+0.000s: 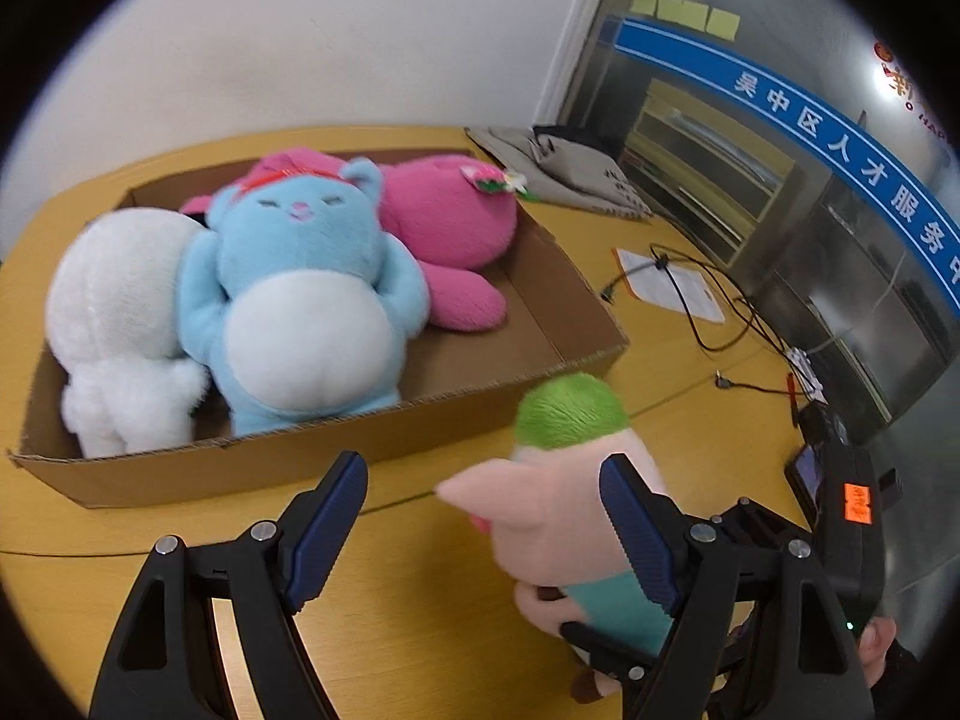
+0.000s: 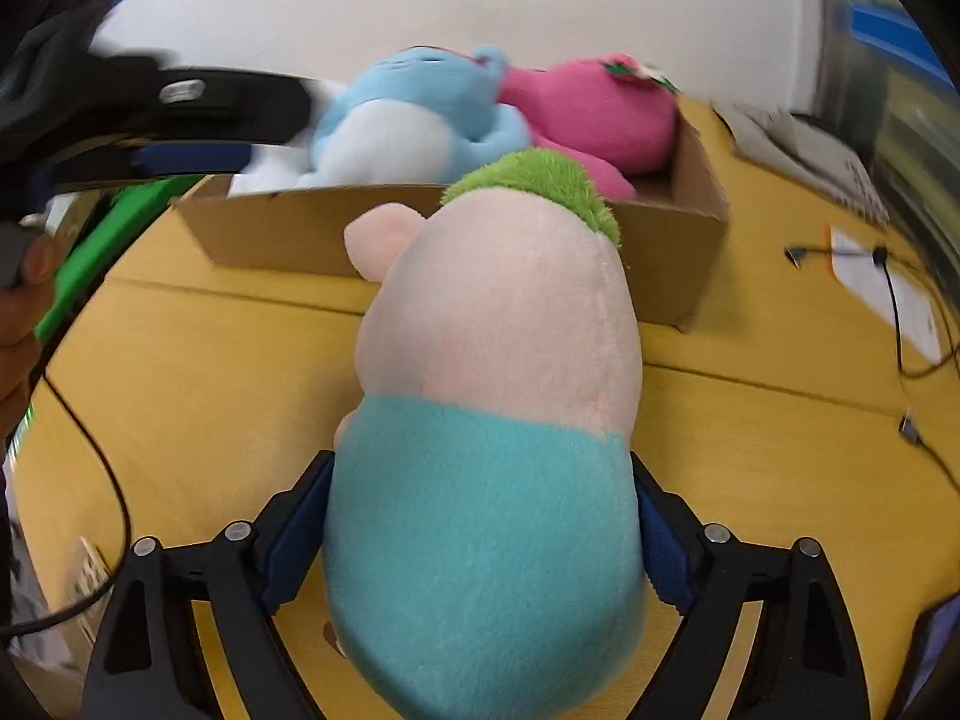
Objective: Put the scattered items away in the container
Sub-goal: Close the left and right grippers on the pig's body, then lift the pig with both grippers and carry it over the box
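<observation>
A fuzzy plush doll (image 2: 492,420) with a peach head, shaggy green hair and a teal body is clamped around its soft middle by the right hand-held gripper (image 2: 480,534), its ribbed blue pads (image 2: 294,540) pressed into the fleece on both sides. The doll is held over the smooth yellow worktop (image 2: 198,396), just short of the near wall of the corrugated cardboard box (image 1: 336,444).

Three plush toys are already packed inside that shallow box: a round white one (image 1: 114,312), a light-blue bear (image 1: 300,300) with a white belly, lying on its back, and a pink one (image 1: 456,222) stretched along the far side.

The left hand-held gripper (image 1: 480,516) is seen spread wide with nothing between its blue pads (image 1: 327,528). A crumpled beige cloth (image 1: 570,174), some paper (image 1: 672,282) and thin black cables (image 1: 732,324) are scattered to the right; what looks like a small device (image 1: 810,468) is probably there too, hard to tell.
</observation>
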{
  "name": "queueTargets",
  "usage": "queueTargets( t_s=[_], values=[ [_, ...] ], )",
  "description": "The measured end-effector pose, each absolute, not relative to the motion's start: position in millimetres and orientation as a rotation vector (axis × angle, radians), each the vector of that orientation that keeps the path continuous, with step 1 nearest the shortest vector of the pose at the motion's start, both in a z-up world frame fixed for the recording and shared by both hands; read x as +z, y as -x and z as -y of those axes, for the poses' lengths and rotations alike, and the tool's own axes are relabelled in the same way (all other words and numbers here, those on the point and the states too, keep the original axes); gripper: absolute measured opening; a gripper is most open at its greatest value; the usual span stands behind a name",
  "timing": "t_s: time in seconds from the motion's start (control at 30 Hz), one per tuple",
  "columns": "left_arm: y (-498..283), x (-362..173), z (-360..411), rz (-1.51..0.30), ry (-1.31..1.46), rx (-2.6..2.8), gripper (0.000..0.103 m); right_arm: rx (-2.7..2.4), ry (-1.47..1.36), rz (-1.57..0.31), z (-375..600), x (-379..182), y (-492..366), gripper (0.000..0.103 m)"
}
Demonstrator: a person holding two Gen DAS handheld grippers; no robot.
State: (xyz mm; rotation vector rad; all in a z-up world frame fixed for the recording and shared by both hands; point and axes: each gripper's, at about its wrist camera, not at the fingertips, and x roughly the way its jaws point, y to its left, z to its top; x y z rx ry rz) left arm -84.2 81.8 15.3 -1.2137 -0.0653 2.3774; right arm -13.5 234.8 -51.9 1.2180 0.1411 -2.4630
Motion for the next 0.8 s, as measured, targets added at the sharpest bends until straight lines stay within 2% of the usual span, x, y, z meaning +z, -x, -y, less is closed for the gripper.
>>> queueTargets(
  t_s=[0.13, 0.27, 0.33, 0.6, 0.8],
  values=[
    [95.9, -10.5, -100.9, 0.064, 1.282, 2.253, 0.080, -2.438, -1.196, -0.127, -236.3, -51.1, 5.0, 0.089],
    [105.4, -25.4, -101.1, 0.200, 1.269, 2.156, 0.079, -2.444, -1.183, -0.018, -247.4, -51.7, 0.1, 0.085],
    [106.3, -26.6, -102.9, 0.235, 1.265, 2.080, 0.046, -2.435, -1.165, 0.018, -250.8, -50.9, -1.0, 0.084],
    [98.2, 7.3, -107.1, 0.195, 1.190, 2.078, 0.037, -2.385, -1.067, 0.176, -256.8, -39.0, -0.9, 0.079],
    [113.5, 90.7, -117.3, 0.079, 1.012, 2.173, 0.036, -2.431, -0.858, 0.185, -256.3, 20.5, 19.6, 0.079]
  ],
)
